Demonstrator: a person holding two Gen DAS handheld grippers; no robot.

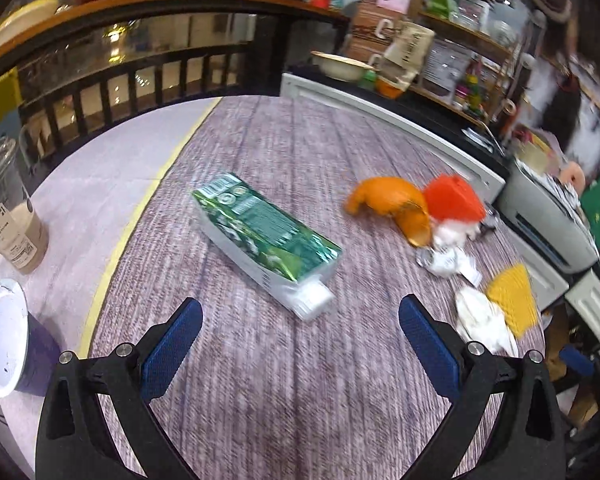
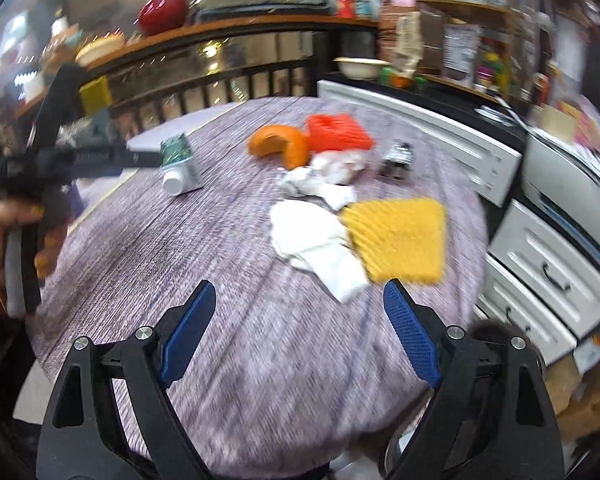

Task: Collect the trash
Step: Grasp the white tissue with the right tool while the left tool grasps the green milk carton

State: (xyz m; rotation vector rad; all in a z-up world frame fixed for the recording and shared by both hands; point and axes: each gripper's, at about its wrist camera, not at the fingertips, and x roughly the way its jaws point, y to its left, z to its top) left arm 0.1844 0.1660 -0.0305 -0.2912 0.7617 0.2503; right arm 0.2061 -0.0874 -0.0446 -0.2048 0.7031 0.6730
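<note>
Both grippers, left (image 1: 300, 314) and right (image 2: 299, 300), are hanging wide open and empty, risking scattering the tissue (image 2: 320, 248) by a hasty grab.

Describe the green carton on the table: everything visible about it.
The green carton is a tall drink carton of coated card, lying on its side on the striped purple-grey tablecloth. Its printed face is green with pale lettering; its side panel is white. A white screw cap at its top end points toward the left gripper. It lies diagonally, apart from the orange peel and the other trash. Nothing touches it except the cloth. The print is too blurred to read.
</note>
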